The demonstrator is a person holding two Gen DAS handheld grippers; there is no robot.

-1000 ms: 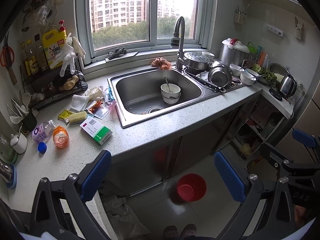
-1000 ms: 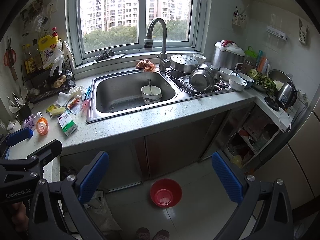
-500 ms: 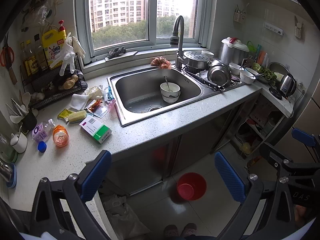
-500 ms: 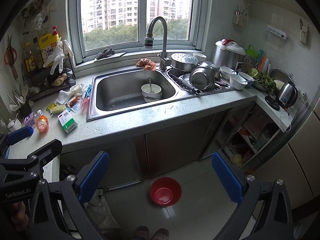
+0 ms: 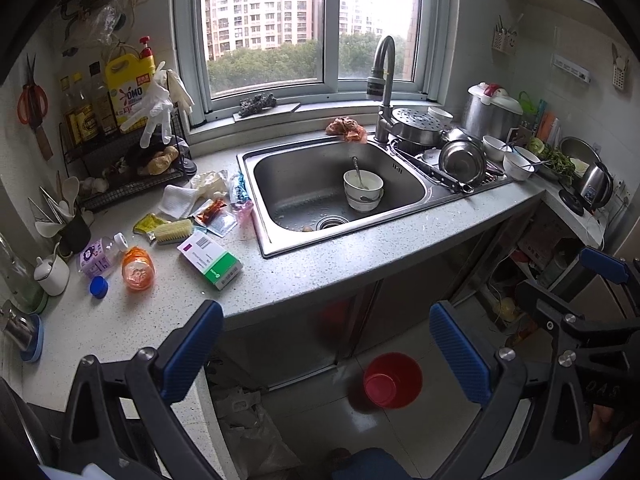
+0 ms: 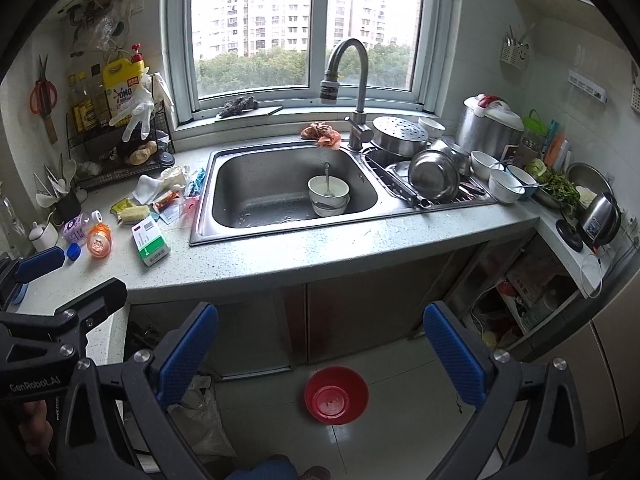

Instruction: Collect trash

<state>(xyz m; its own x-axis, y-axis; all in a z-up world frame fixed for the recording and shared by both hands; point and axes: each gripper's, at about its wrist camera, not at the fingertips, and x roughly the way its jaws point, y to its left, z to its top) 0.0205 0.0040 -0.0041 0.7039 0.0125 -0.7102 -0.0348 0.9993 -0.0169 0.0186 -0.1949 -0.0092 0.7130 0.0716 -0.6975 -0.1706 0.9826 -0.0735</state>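
Note:
Trash lies on the counter left of the sink: a green and white box [image 5: 210,260] [image 6: 150,241], an orange jar [image 5: 138,268] [image 6: 98,240] on its side, a blue cap [image 5: 98,287], a purple bottle [image 5: 98,255], sauce packets [image 5: 212,213] and a white tissue [image 5: 178,200]. My left gripper [image 5: 326,348] is open and empty, held in front of the counter edge. My right gripper [image 6: 320,350] is open and empty, lower and further back. A plastic bag [image 5: 248,428] [image 6: 200,416] sits on the floor by the cabinet.
The steel sink [image 5: 340,192] holds stacked bowls [image 5: 362,190] with a spoon. A dish rack with pans [image 5: 460,160] stands right of it. A wire shelf [image 5: 120,160] with bottles is at back left. A red basin [image 5: 392,380] is on the floor.
Both grippers have drifted slightly; the views have shifted a little toward the counter. Nothing was grasped or moved.

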